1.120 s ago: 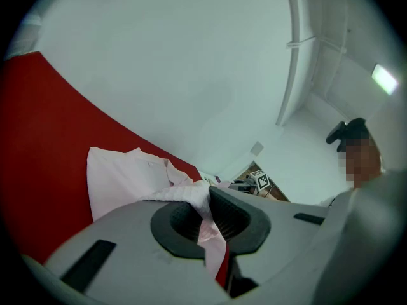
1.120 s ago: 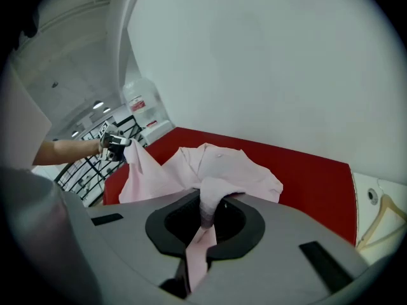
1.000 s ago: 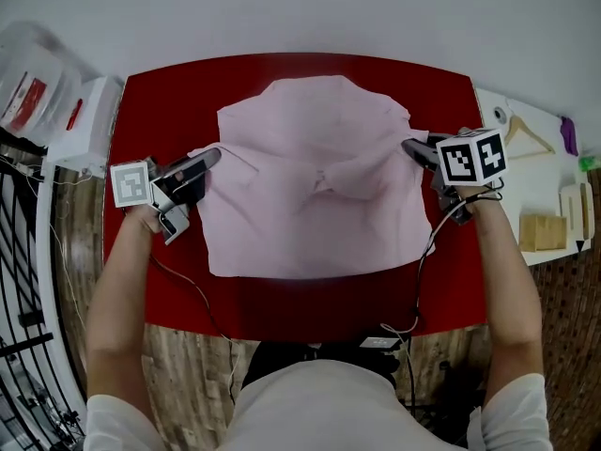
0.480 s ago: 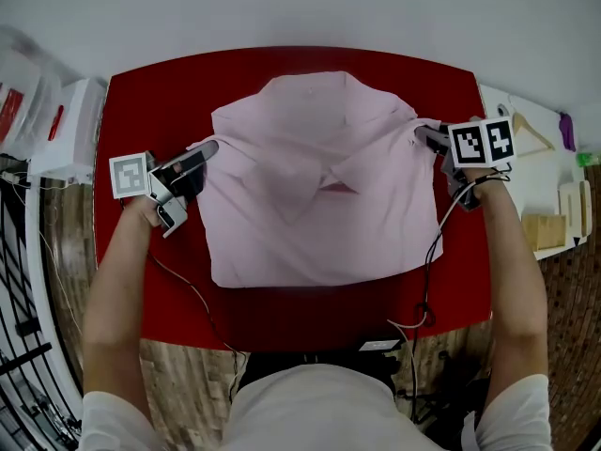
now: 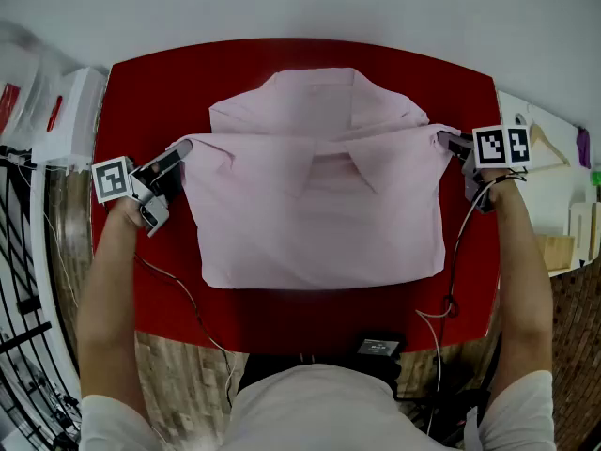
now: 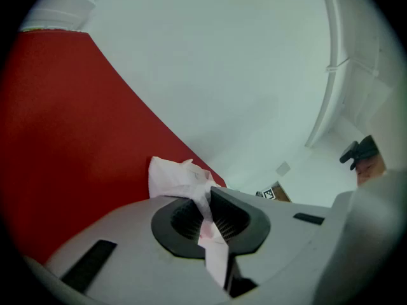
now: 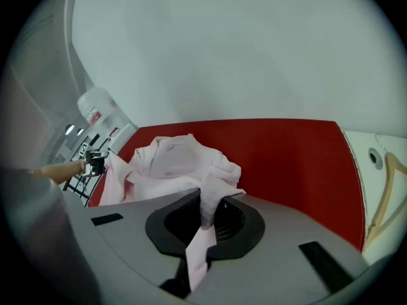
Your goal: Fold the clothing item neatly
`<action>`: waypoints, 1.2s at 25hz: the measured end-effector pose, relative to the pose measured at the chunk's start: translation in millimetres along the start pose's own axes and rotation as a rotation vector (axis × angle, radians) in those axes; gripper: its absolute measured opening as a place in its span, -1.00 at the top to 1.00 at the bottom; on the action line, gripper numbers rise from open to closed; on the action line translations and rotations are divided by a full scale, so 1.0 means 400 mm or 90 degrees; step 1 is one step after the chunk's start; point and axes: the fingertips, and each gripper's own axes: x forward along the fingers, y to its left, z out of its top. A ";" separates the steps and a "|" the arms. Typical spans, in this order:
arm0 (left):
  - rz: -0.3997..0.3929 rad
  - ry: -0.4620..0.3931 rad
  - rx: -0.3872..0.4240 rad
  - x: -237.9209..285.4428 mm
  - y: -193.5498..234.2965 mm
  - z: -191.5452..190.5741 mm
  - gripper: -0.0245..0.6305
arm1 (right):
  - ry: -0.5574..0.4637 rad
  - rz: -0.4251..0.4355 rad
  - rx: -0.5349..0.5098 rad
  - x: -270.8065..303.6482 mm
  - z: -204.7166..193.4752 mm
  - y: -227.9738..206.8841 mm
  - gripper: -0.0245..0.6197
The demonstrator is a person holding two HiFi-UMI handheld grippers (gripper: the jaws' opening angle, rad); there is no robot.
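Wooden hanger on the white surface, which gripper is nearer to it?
Right. The right gripper is just beside the hanger; the left gripper is far across the shirt.

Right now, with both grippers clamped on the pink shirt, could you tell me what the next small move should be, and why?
Probably lower both grippers together until the held edge lies flat on the red table, keeping it taut. The left gripper and right gripper are each shut on one end of the pink shirt, at its upper edge, which runs straight between them.
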 end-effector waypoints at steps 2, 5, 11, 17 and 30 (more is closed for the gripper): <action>0.014 -0.005 -0.005 -0.003 0.023 -0.002 0.87 | 0.010 -0.001 0.012 0.016 -0.016 -0.022 0.85; 0.023 -0.005 -0.011 0.016 0.042 -0.002 0.87 | 0.023 -0.002 0.007 0.045 -0.027 -0.034 0.85; 0.063 0.005 -0.021 0.066 0.090 -0.005 0.87 | 0.032 -0.030 -0.036 0.121 -0.008 -0.044 0.84; 0.101 0.099 -0.002 0.078 0.110 -0.039 0.34 | 0.050 -0.012 -0.123 0.167 -0.022 -0.010 0.49; 0.134 0.217 0.142 0.012 0.091 -0.069 0.28 | 0.056 0.028 -0.084 0.101 -0.071 0.008 0.32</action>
